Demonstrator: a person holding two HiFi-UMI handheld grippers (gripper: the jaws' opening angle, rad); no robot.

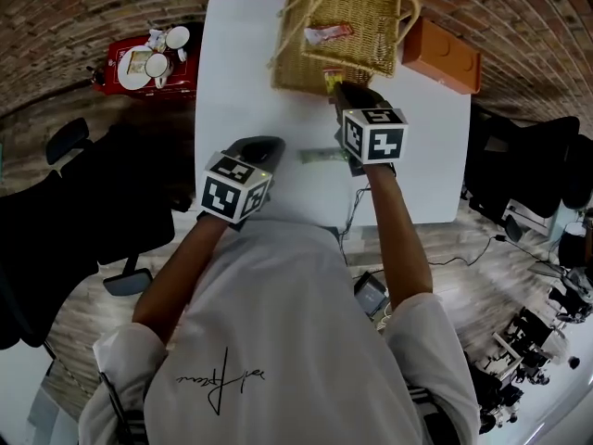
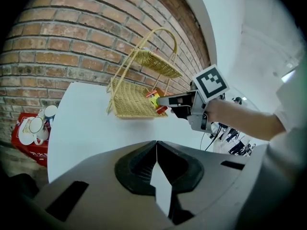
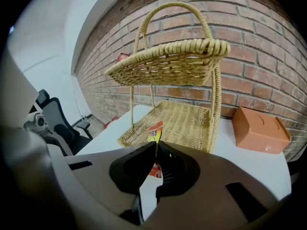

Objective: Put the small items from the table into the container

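My right gripper has its jaws clamped on a thin red-and-yellow sachet. It stands on edge between them and pokes out past the tips. In the head view this gripper sits at the near edge of the two-tier wicker basket, which stands at the far side of the white surface. The left gripper view shows the sachet at the near right corner of the basket's lower tier. I cannot tell whether it touches the weave.

My left gripper has its jaws shut together with nothing between them. It is over the near left part of the surface, well apart from the basket.

A flat green packet lies on the surface between the two grippers. A red-and-white packet lies in the basket's upper tier. An orange box sits just right of the basket, at the far right corner. A red tray with cups stands off the surface to the left.
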